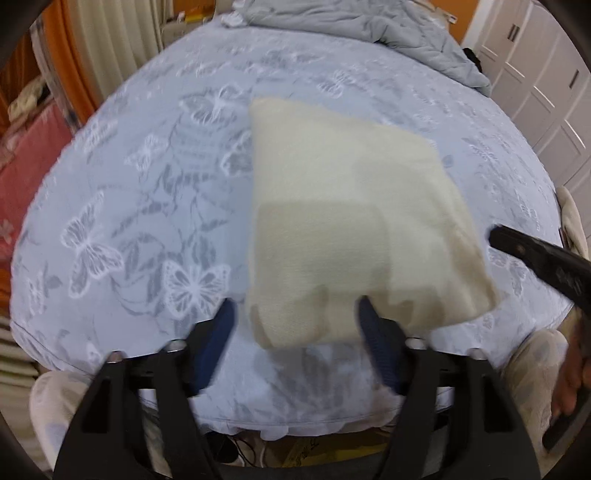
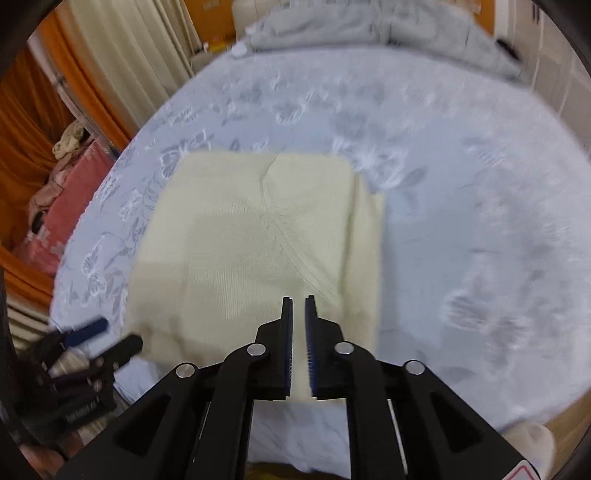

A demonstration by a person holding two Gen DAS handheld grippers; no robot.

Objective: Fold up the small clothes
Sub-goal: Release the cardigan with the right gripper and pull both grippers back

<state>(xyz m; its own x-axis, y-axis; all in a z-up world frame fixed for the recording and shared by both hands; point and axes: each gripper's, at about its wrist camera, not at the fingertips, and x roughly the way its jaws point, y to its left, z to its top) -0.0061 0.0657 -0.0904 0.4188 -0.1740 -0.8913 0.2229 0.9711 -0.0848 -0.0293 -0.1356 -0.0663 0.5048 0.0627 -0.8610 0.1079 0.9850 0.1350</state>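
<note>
A folded cream knitted garment (image 2: 258, 243) is lying flat on the pale blue butterfly-print bedsheet (image 1: 147, 192). The left claw (image 1: 295, 325) is hovering wide open over its near edge, gripping nothing. The right claw (image 2: 299, 332) is hanging above the garment, jaws nearly closed, a narrow gap showing.

Cream knit garment (image 2: 258, 243), folded flat

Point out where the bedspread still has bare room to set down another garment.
Bare bedspread runs right of the cream folded garment, up to the grey quilt at the far edge. A second patch lies left of the garment. The near edge is crowded by the left gripper and right gripper.
</note>
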